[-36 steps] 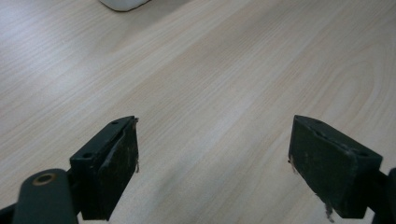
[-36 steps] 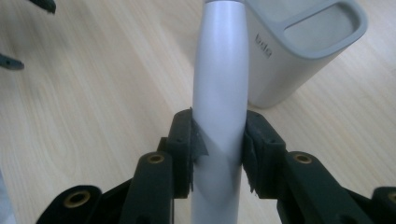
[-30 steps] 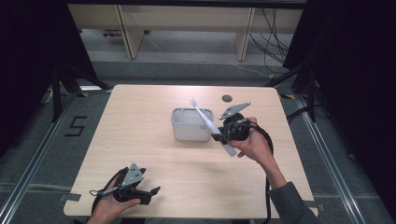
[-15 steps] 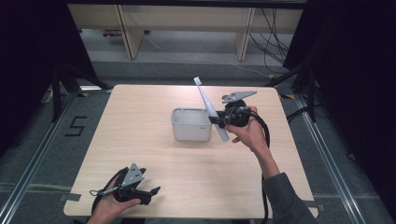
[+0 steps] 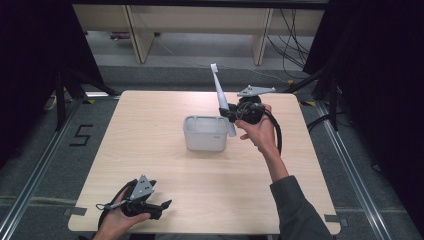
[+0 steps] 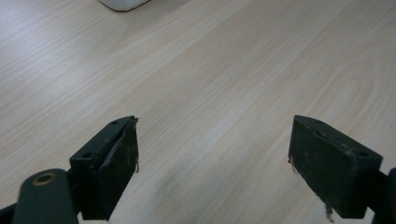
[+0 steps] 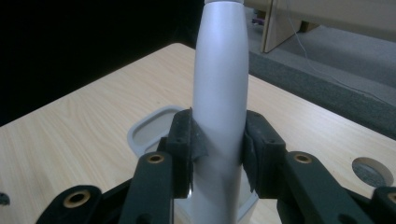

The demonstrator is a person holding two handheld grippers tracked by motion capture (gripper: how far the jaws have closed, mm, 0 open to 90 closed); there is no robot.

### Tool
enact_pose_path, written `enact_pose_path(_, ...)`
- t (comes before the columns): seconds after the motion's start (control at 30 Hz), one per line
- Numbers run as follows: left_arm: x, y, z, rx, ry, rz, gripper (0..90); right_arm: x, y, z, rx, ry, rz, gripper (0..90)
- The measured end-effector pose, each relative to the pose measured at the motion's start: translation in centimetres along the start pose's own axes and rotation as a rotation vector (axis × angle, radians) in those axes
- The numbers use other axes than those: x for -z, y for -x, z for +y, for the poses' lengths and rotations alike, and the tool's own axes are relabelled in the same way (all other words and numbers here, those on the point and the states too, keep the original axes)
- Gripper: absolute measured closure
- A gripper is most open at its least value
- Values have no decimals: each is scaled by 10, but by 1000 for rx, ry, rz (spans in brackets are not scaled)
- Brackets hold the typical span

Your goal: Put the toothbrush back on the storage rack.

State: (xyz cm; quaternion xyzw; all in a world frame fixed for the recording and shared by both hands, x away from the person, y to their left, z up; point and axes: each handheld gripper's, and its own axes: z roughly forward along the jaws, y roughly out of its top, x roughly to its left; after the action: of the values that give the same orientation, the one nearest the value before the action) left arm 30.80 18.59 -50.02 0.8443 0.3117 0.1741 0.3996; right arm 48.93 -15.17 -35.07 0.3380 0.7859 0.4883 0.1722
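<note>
The pale wood surface (image 5: 165, 150) carries 1 white rectangular container (image 5: 204, 133) near its middle, slightly toward the far edge; a round hole (image 7: 372, 171) sits by the far right corner.

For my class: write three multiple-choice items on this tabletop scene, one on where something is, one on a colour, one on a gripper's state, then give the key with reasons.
1. Where is the right gripper?
A. beside the container's right edge
B. at the near left corner
C. on the floor

2. What colour is the toothbrush handle?
A. red
B. white
C. black

3. What state is the left gripper in?
A. shut on the toothbrush
B. shut on a cloth
C. open

Key: 1 A, the high view shows it next to the container. 2 B, the handle between the jaws is white. 3 C, its jaws stand wide apart over bare table.
</note>
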Motion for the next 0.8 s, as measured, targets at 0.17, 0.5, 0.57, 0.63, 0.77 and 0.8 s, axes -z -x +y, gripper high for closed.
enact_pose_path(0.17, 0, -1, 0, -14, -1, 18, 154, -5, 2, 3, -24, 23, -6, 667)
enact_pose_path(0.5, 1, 0, 0, -13, -2, 10, 154, -23, 9, 7, -65, 93, -22, 666)
enact_pose_path(0.57, 1, 0, 0, -11, 0, 9, 154, -24, 10, 7, -56, 98, -20, 666)
enact_pose_path(0.63, 1, -1, 0, -10, -13, -3, 154, -27, 9, 7, -77, 101, -26, 666)
enact_pose_path(0.77, 1, 0, 0, -9, -2, 10, 154, -35, 10, 4, -76, 104, -35, 665)
enact_pose_path(0.8, 1, 0, 0, -9, -2, 10, 154, -35, 10, 4, -76, 104, -35, 665)
